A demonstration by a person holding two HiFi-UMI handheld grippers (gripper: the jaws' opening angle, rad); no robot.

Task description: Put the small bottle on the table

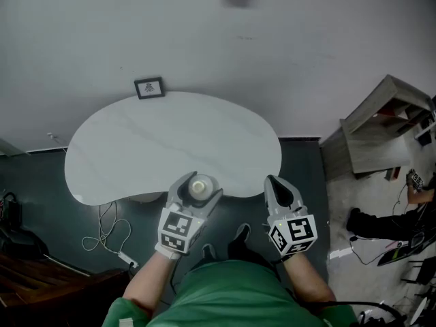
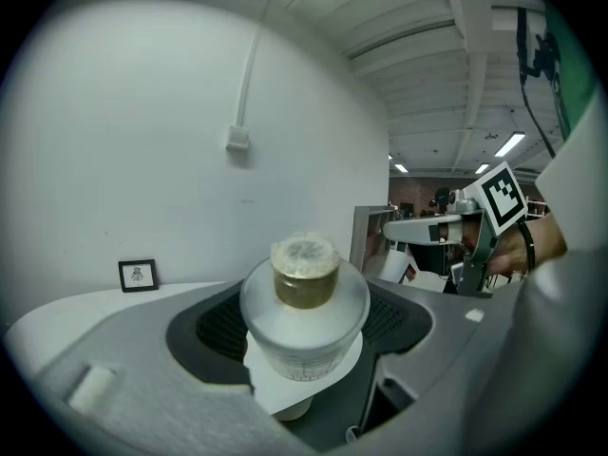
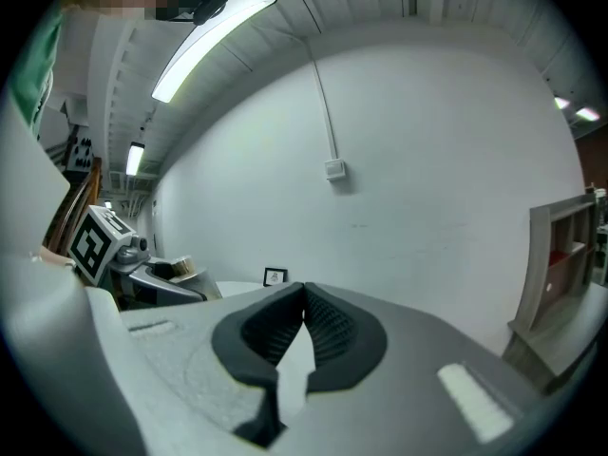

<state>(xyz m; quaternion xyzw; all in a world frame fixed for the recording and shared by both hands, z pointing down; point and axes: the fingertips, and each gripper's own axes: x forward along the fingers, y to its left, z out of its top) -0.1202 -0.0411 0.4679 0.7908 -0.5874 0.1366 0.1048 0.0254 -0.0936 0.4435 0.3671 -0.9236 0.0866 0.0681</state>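
A white, kidney-shaped table [image 1: 170,142] fills the middle of the frame, set against a plain grey wall. A small framed picture [image 1: 149,87] stands at its far edge, upper left. Loose cables [image 1: 102,231] lie on the dark floor at lower left.

Lower centre, at the table's near edge, the left gripper [image 1: 198,184] pinches the small bottle [image 2: 304,307], which is frosted, upright and pale-capped. To its right, the right gripper [image 1: 274,182] has its jaws pressed together, holding nothing. A wooden shelf unit [image 1: 381,125] stands at far right.
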